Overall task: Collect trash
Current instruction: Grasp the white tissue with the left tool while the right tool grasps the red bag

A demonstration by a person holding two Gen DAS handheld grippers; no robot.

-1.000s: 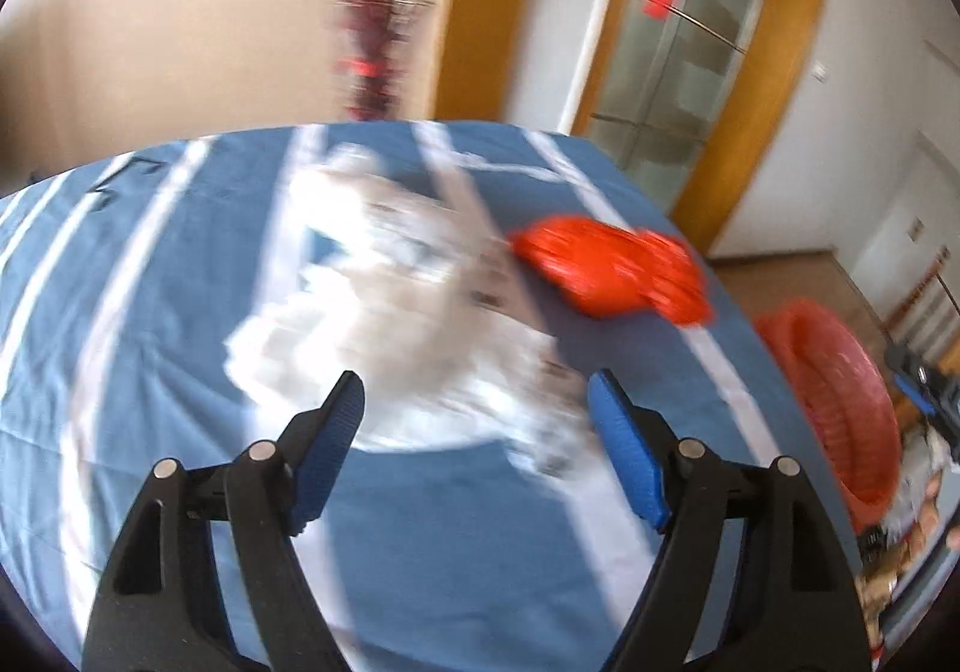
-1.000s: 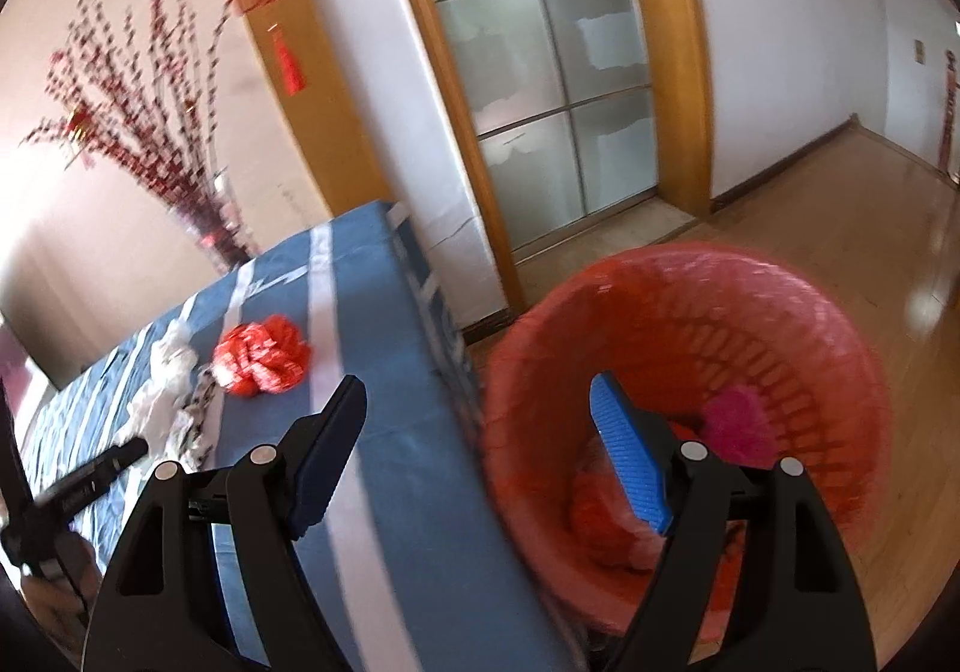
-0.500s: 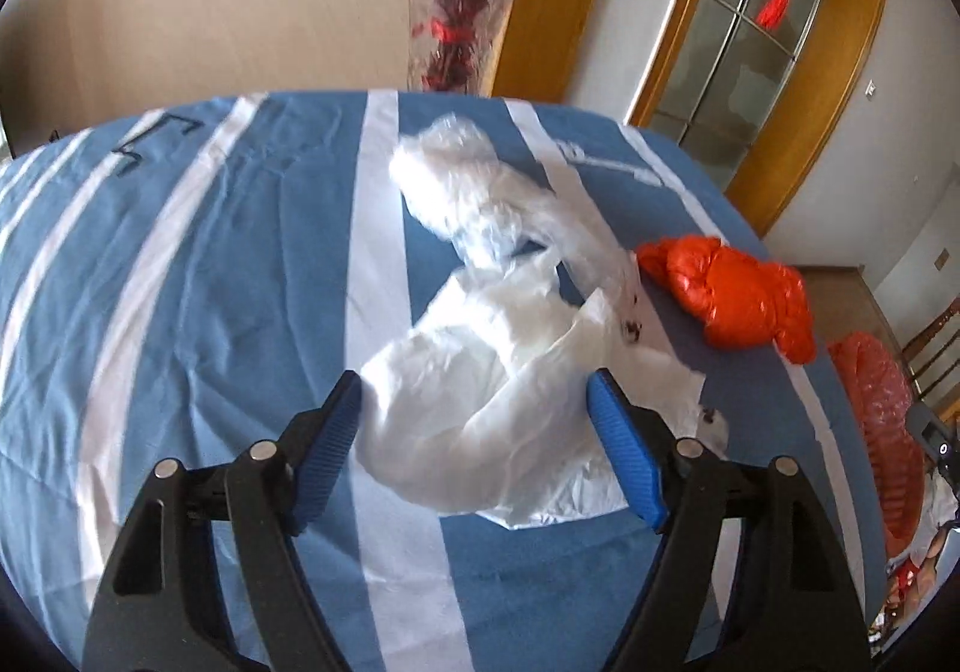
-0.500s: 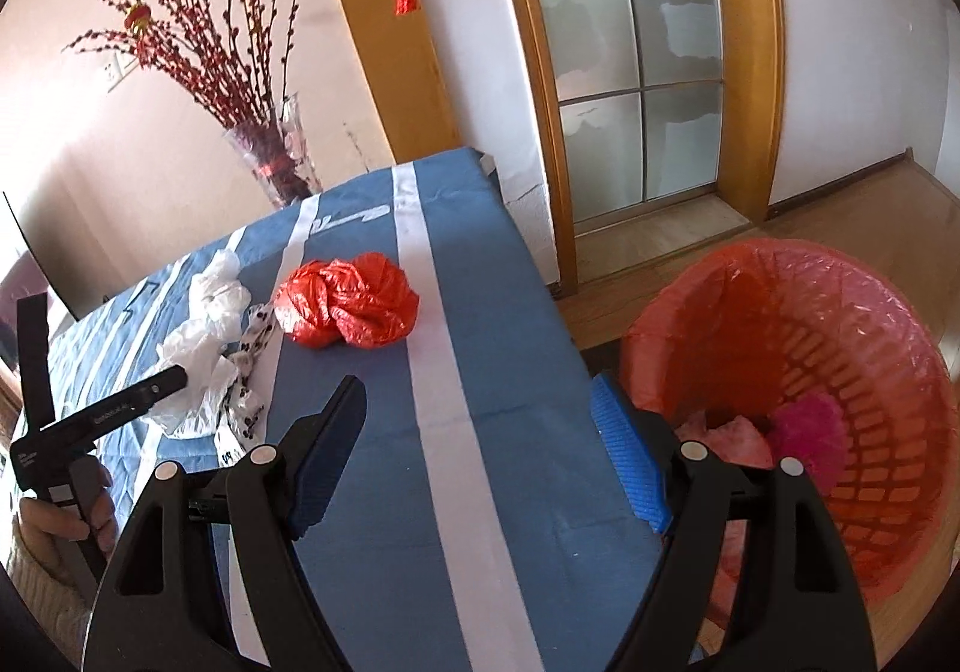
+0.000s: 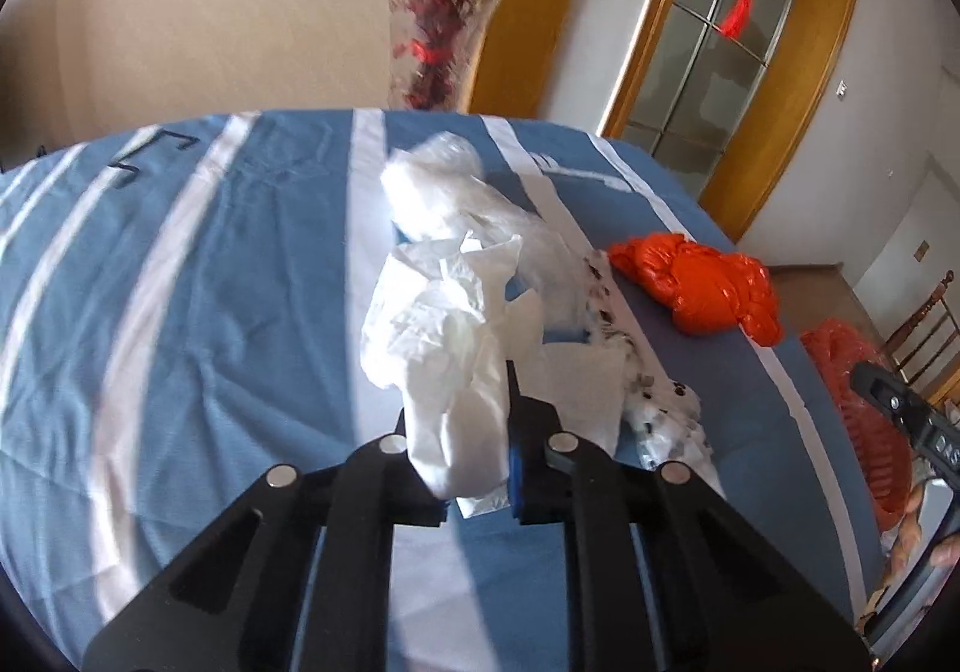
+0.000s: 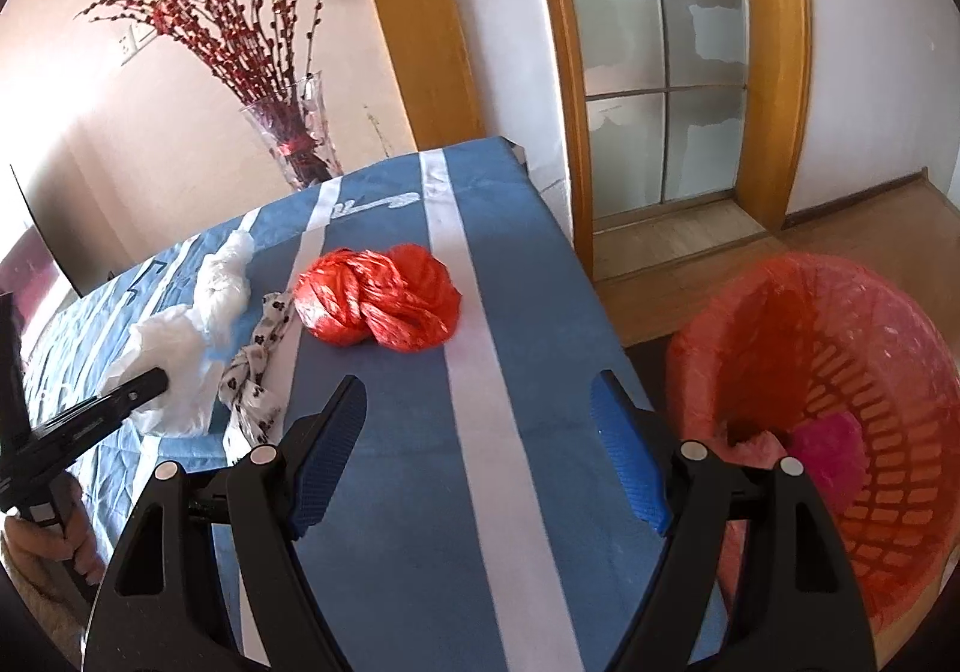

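Our left gripper point(image 5: 462, 432) is closing on the white tissue wad point(image 5: 444, 336) on the table point(image 5: 180, 282); right gripper point(image 6: 480, 450) is apart, empty. Red bag point(image 6: 378, 306), clear plastic point(image 6: 225, 276), spotted wrapper point(image 6: 258, 366) still wait; bin point(image 6: 840, 372) holds some already.

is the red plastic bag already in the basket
No, the red plastic bag lies crumpled on the blue striped tablecloth, while the red basket stands on the floor beside the table.
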